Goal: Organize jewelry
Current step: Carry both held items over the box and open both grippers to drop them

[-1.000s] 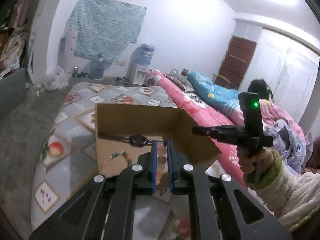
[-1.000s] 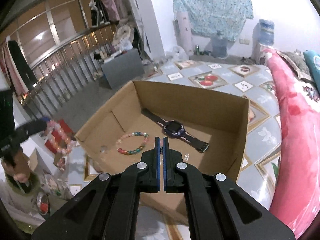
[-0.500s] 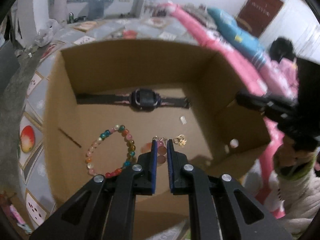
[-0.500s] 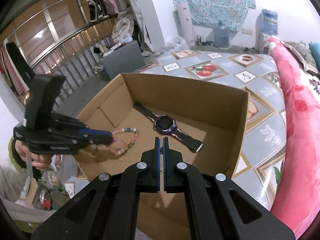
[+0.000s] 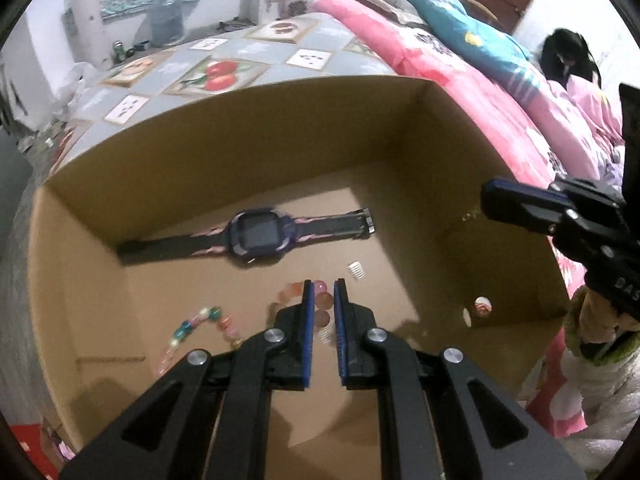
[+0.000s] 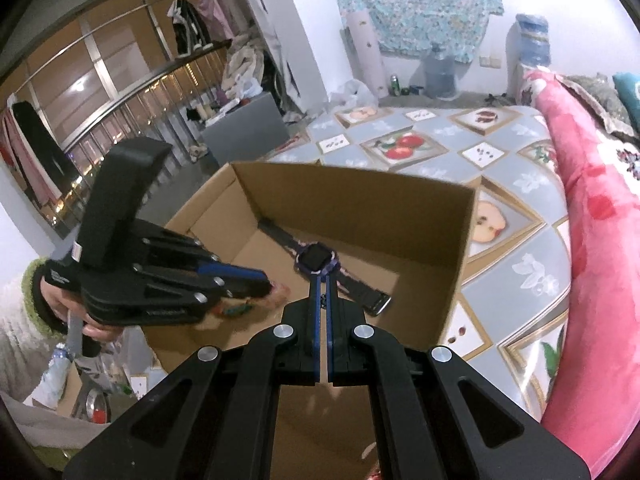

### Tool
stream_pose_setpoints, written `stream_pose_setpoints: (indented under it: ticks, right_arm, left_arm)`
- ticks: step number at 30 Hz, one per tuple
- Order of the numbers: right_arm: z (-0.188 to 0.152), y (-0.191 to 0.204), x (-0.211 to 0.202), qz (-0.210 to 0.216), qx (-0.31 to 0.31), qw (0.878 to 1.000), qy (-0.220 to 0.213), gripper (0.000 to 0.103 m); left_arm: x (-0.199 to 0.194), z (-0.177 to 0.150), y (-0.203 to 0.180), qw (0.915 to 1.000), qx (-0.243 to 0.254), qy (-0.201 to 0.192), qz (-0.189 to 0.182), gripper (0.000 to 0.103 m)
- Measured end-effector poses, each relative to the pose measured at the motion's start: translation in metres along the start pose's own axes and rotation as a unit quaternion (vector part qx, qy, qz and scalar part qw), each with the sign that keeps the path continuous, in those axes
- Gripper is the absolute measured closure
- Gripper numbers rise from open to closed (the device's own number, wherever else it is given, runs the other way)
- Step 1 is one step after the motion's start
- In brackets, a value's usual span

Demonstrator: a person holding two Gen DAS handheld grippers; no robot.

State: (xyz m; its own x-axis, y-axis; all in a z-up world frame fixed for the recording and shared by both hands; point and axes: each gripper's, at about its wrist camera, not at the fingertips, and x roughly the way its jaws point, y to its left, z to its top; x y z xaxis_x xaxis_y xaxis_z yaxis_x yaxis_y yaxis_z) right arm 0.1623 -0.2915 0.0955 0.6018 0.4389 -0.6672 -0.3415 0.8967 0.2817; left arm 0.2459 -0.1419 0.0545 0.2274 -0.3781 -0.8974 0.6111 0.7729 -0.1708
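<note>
- Gripping a pink round-bead bracelet, left gripper reaches inside the matte cardboard box.
- Right gripper: jaws together, empty, above the box.
- Glossy square-faced watch lies flat on the box floor.

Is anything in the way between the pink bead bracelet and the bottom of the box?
Nothing visible blocks it. The left gripper holds the pink bead bracelet inside the cardboard box, over bare floor. The watch lies farther back, the colorful bracelet off to the left, and the right gripper hovers at the box's right wall.
</note>
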Motion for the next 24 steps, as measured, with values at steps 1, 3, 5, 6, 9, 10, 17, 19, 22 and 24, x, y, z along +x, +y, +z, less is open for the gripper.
stream_pose_setpoints:
  ticks: [1,3,5,6,9,10,17,19,22,24]
  right_arm:
    - [0.001,-0.002,-0.003,-0.001,0.002,1.000,-0.004,0.102]
    - [0.003,-0.006,-0.009,-0.003,0.006,1.000,-0.015,0.102]
    - [0.005,-0.011,-0.015,-0.007,0.012,1.000,-0.024,0.102]
    - [0.007,-0.015,-0.020,-0.008,0.015,0.999,-0.031,0.102]
    - [0.009,-0.021,-0.028,-0.012,0.021,0.999,-0.042,0.102]
    - [0.010,-0.023,-0.029,-0.012,0.022,0.999,-0.044,0.102]
    - [0.010,-0.023,-0.031,-0.017,0.022,0.999,-0.041,0.102]
    - [0.010,-0.022,-0.030,-0.017,0.021,0.999,-0.040,0.102]
    - [0.011,-0.017,-0.028,-0.018,0.018,0.999,-0.035,0.102]
    - [0.013,-0.014,-0.025,-0.014,0.015,0.999,-0.029,0.102]
  left_arm:
    - [0.002,0.003,-0.004,0.9999,0.002,0.003,-0.011,0.094]
    - [0.006,0.008,-0.013,0.9993,0.004,0.007,-0.035,0.094]
    - [0.009,0.012,-0.023,0.9976,0.007,0.013,-0.068,0.094]
    - [0.013,0.015,-0.028,0.9961,0.007,0.017,-0.086,0.094]
    - [0.023,0.019,-0.039,0.9923,0.000,0.031,-0.120,0.094]
    - [0.027,0.020,-0.042,0.9921,0.002,0.035,-0.120,0.094]
    - [0.046,0.019,-0.051,0.9852,-0.030,0.075,-0.151,0.081]
    - [0.040,0.020,-0.049,0.9859,-0.032,0.064,-0.151,0.079]
    - [0.027,0.020,-0.044,0.9862,-0.042,0.041,-0.155,0.077]
    - [0.016,0.018,-0.039,0.9878,-0.043,0.021,-0.148,0.077]
